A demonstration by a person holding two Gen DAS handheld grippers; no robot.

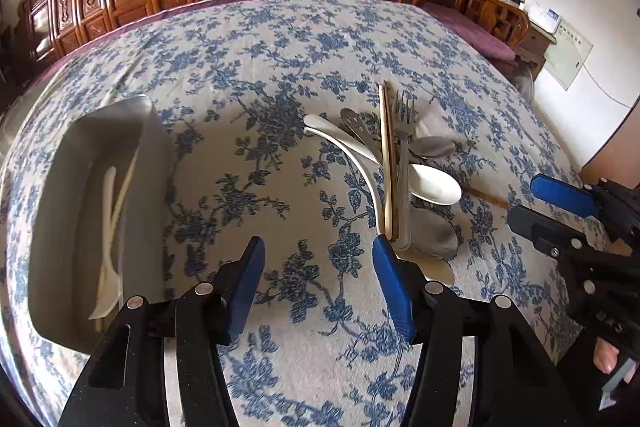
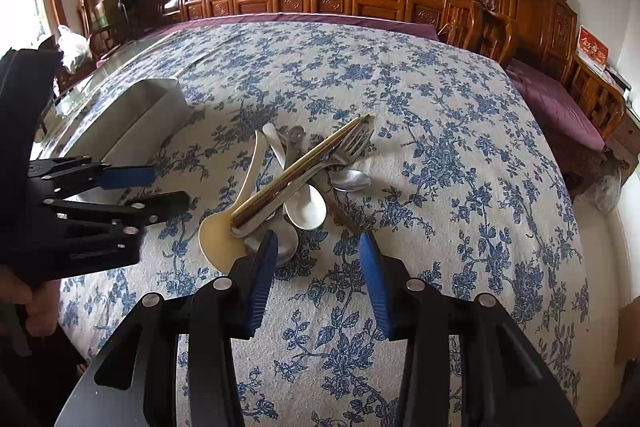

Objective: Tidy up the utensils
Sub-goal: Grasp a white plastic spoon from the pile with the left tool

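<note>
Cutlery lies heaped on the table (image 1: 248, 67), which wears a blue-flowered cloth: a steel fork (image 1: 403, 131) and a pair of chopsticks (image 1: 387, 163) cross over white ceramic spoons (image 1: 434, 189) and steel spoons (image 1: 434, 237). At nine o'clock from the heap sits a metal tray (image 1: 156, 155) with a white spoon (image 1: 106, 291) and pale sticks inside. The left gripper (image 1: 318, 247) hovers with its jaws spread, empty, its right pad just beside the near end of the heap. The right gripper (image 2: 318, 247) is likewise spread and empty, at about five o'clock from the heap, its left pad over the steel spoon's bowl.
</note>
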